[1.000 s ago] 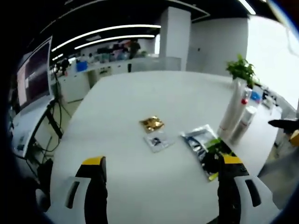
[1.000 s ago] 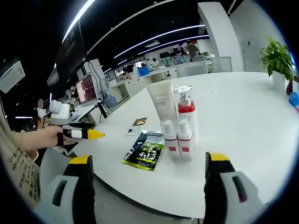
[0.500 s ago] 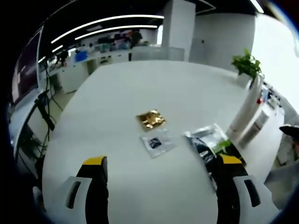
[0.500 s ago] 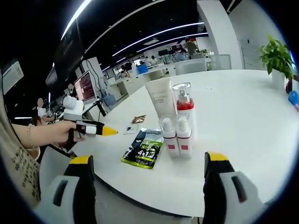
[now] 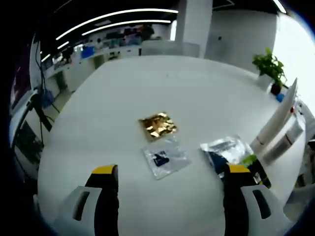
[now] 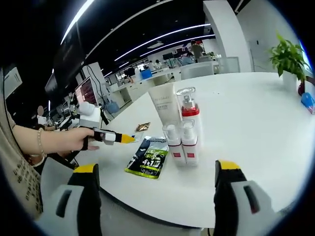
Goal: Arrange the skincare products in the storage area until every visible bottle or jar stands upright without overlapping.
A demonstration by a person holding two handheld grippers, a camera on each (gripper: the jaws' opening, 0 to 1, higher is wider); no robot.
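On the round white table (image 6: 256,128) a white tube (image 6: 164,102), a clear pump bottle with a red collar (image 6: 188,110) and two small red-labelled bottles (image 6: 172,143) stand upright in a tight cluster. My right gripper (image 6: 156,167) hangs open before them at the table's near edge, holding nothing. A hand carries my left gripper (image 6: 125,139) in from the left. In the left gripper view that left gripper (image 5: 171,169) is open over a clear sachet (image 5: 165,158), with a gold sachet (image 5: 157,125) beyond and a dark green-printed sachet (image 5: 231,152) by its right jaw. The white tube (image 5: 275,120) leans at the right.
The dark green sachet (image 6: 147,160) lies flat left of the bottles, the gold sachet (image 6: 142,127) behind it. A potted plant (image 6: 288,56) and a blue object (image 6: 306,101) sit at the table's far right. Desks and monitors stand beyond the table edge.
My left gripper has moved forward over the table, closer to the flat sachets. The right gripper has stayed nearly still, and the bottles have not moved.
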